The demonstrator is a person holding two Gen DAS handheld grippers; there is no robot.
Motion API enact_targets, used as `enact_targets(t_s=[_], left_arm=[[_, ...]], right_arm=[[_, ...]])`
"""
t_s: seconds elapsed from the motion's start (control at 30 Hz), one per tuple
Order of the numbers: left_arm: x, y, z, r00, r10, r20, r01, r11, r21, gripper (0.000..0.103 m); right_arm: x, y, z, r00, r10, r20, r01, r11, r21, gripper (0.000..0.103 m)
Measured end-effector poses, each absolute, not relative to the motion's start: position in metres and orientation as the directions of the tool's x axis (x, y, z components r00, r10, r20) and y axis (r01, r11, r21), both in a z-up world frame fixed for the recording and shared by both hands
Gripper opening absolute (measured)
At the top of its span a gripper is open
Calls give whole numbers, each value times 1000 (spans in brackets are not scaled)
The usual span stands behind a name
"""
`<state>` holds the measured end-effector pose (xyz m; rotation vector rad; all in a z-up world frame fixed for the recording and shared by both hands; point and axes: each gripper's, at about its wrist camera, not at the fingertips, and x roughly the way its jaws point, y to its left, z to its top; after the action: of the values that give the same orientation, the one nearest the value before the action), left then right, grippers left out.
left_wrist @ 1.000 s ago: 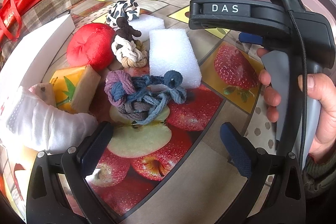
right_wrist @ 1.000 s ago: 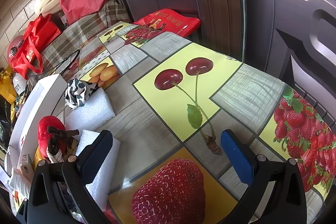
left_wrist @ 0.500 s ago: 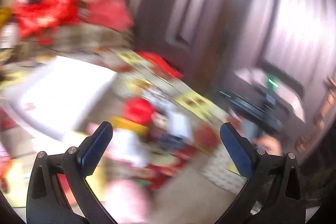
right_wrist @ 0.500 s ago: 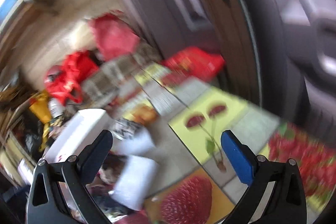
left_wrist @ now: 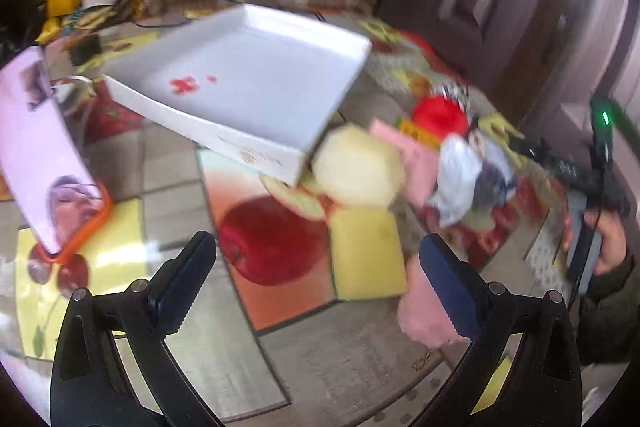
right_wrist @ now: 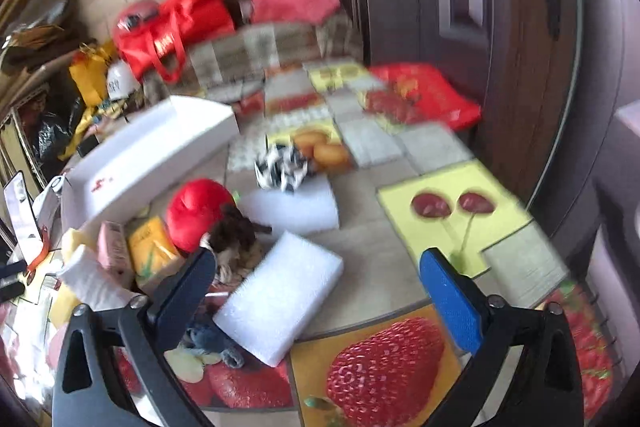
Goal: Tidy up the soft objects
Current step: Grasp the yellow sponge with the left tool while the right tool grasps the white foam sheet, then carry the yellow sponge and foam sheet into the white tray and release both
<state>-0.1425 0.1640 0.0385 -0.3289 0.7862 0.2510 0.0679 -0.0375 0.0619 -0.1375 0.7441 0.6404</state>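
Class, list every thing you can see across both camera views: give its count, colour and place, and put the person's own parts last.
white box: 1, white, open, far left of table
foam blocks: 2, white, table centre
red plush: 1, red, beside the box
patterned cloth: 1, black-and-white, behind the foam
knotted rope toy: 1, brown, by the plush
phone: 1, orange case, left edge
red bags: several, behind the table
left gripper: 1, black, open
right gripper: 1, black, open
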Motion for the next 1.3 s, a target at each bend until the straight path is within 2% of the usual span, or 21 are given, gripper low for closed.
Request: enact_targets(t_s=[0.13,0.27,0.3,0.4,0.43,0.47,0.53,0.6,0.8,0.93,1.13,1.3], left_arm=[[-132,153,25,646,78,-759,-302,940,-160,97],[-115,147,24,629,63,-774,-272,951,-144,97],[-111,146,23,623,71,-779,-271,954,-129,94],[-103,150,14,589,80,-805,-283,952,-113,75],[-104,150,11,583,85,-808,-283,954,-104,69],[-105,149,11,583,96,-807,-277,957,-86,67],[-111,147,12,584,102,-805,-257,964,-65,51],[-115,149,12,590,89,-803,-254,964,-79,43],[-127,155,16,624,88,-777,-270,957,-109,41],[-137,152,34,688,100,-719,-262,958,-118,41],[-147,147,90,803,234,-548,-322,944,-68,41],[-138,141,134,842,358,-403,-398,917,-15,41]], right_arm=[[66,-22,43,521,462,-717,-607,792,69,88],[62,-15,42,514,460,-724,-612,788,66,88],[63,-11,41,514,455,-727,-614,787,58,88],[65,-7,37,502,442,-744,-618,785,49,86],[66,-8,36,493,446,-747,-621,781,56,82],[66,-10,36,480,453,-751,-628,776,67,72],[66,-20,38,477,465,-746,-625,776,83,68],[68,-29,39,471,482,-739,-622,775,109,63],[66,-50,51,499,520,-693,-610,779,144,60],[59,-64,68,532,562,-634,-615,771,166,60],[38,-70,102,561,670,-486,-662,716,222,60],[10,-62,134,600,715,-359,-705,685,185,60]])
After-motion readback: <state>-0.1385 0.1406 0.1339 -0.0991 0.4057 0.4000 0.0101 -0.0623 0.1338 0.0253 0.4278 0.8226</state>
